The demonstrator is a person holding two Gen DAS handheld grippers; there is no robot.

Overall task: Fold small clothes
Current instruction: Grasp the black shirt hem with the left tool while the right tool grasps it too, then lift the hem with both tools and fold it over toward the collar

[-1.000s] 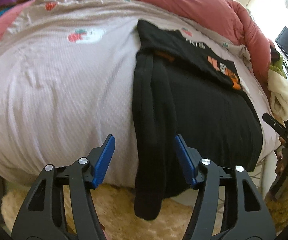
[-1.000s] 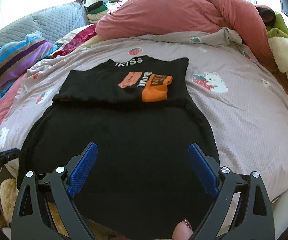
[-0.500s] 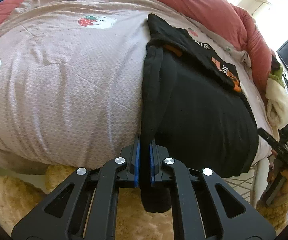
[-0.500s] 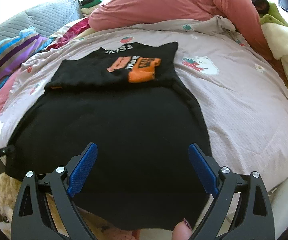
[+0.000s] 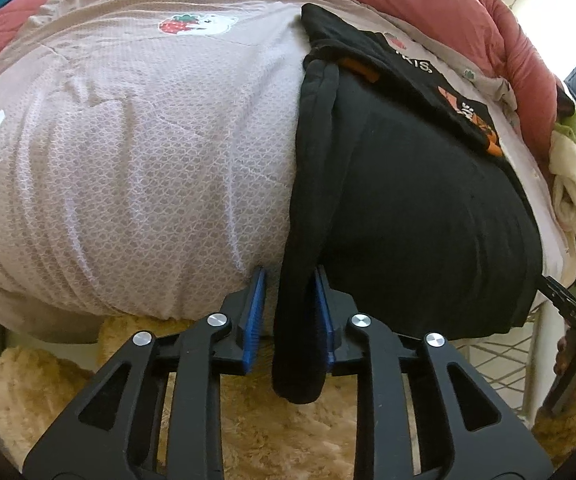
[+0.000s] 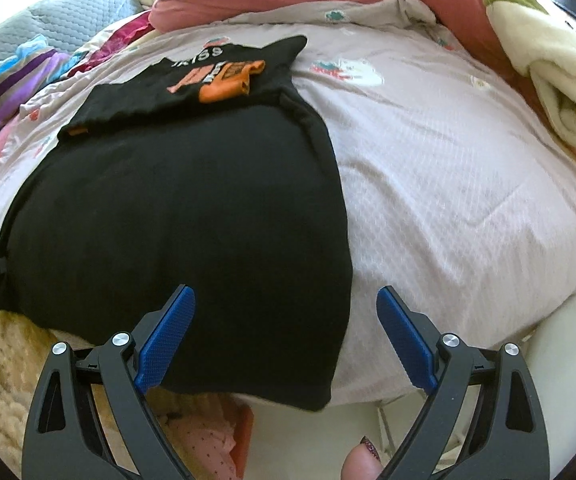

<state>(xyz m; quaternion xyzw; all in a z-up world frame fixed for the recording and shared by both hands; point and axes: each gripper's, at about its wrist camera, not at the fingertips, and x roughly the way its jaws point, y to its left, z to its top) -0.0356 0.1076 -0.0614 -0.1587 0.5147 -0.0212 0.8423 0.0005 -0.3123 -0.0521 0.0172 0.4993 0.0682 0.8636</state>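
Since a second ago the left hand-held gripper [image 5: 289, 312] has closed in from wide apart around the hanging edge of the black garment [image 5: 416, 216]; its jaws are now opening, narrow, with the fabric between the blue pads. The right hand-held gripper [image 6: 285, 332] has dropped toward the garment's other corner, jaws wide and empty. The garment lies flat across the bed [image 6: 468, 208], its hem draped over the near edge.
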